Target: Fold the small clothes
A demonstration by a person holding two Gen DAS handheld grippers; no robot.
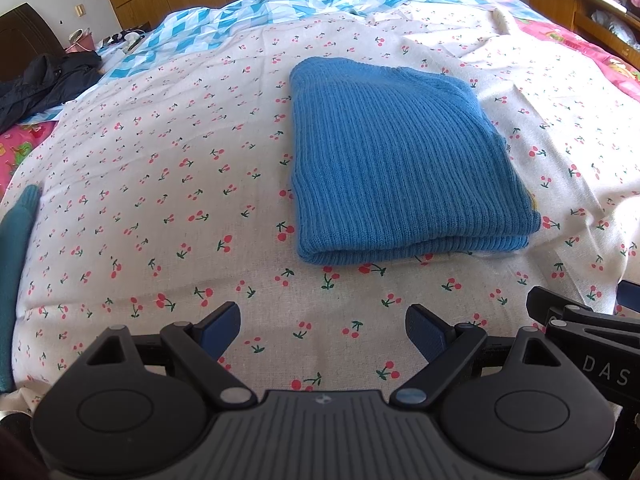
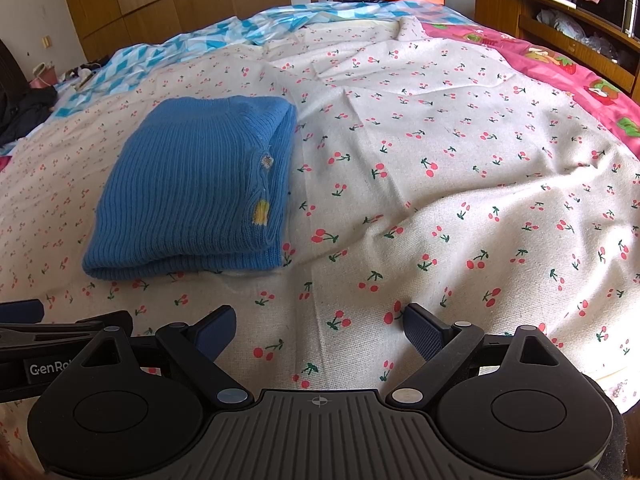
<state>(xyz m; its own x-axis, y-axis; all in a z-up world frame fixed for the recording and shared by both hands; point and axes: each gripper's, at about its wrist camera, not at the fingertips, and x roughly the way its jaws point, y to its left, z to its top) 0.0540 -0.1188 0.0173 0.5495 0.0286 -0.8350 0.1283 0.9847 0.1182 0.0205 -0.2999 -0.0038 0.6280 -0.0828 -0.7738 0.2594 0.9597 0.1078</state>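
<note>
A blue ribbed knit sweater point(image 1: 396, 164) lies folded into a flat rectangle on the cherry-print sheet point(image 1: 160, 184). It also shows in the right wrist view point(image 2: 192, 188), with a small yellow patch near its right edge. My left gripper point(image 1: 322, 322) is open and empty, held back from the sweater's near edge. My right gripper point(image 2: 318, 320) is open and empty, to the right of the sweater and short of it. Part of the right gripper shows at the lower right of the left wrist view point(image 1: 580, 316).
A blue-and-white diamond quilt point(image 1: 248, 12) lies at the far side of the bed. A pink printed blanket point(image 2: 568, 76) runs along the right. Dark clothing point(image 1: 44, 80) lies at the far left. A teal cloth point(image 1: 16, 240) is at the left edge. A wooden shelf point(image 2: 560, 28) stands at the right.
</note>
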